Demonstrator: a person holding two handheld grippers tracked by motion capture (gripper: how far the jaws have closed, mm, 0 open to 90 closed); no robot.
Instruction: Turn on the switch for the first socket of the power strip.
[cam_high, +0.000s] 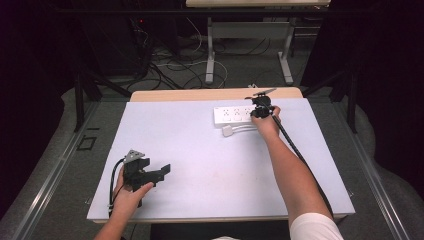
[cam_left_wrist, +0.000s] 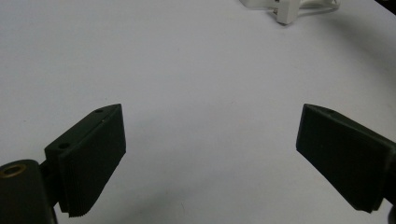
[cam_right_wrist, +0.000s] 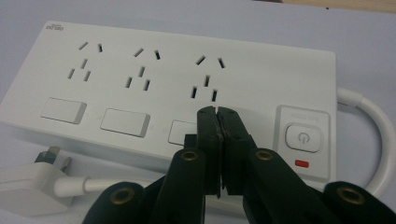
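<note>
In the high view the left gripper (cam_high: 150, 172) sits at about 8 o'clock on the counter (cam_high: 210, 165), held in a hand (cam_high: 129, 196) that comes in from the bottom edge. Its cable loops off its left side. In the left gripper view its two black jaws stand wide apart, released, with bare white counter between them. The plug (cam_left_wrist: 285, 14) lies far off at 1 o'clock in that view.

Farther right in the high view, at about 1 o'clock on the counter, lies the white strip (cam_high: 234, 114), lengthwise across the far edge. Just in front of it, toward 6 o'clock, lies the plug (cam_high: 228, 131) with its cord (cam_high: 245, 129) running to the right.

The right gripper (cam_high: 261, 106) is over the strip's right end, gripped by the right hand (cam_high: 266, 124), whose forearm reaches in from 5 o'clock.

In the right gripper view the strip (cam_right_wrist: 163, 84) has three socket groups, a rocker switch below each, and a power button (cam_right_wrist: 303, 137) with a red lamp at 3 o'clock. The right jaws are clenched together with nothing between them. Their tips lie over the third rocker switch (cam_right_wrist: 182, 132), just below the third socket; whether they press on it cannot be told. The plug (cam_right_wrist: 28, 184) rests at 8 o'clock, prongs pointing up toward the strip.
</note>
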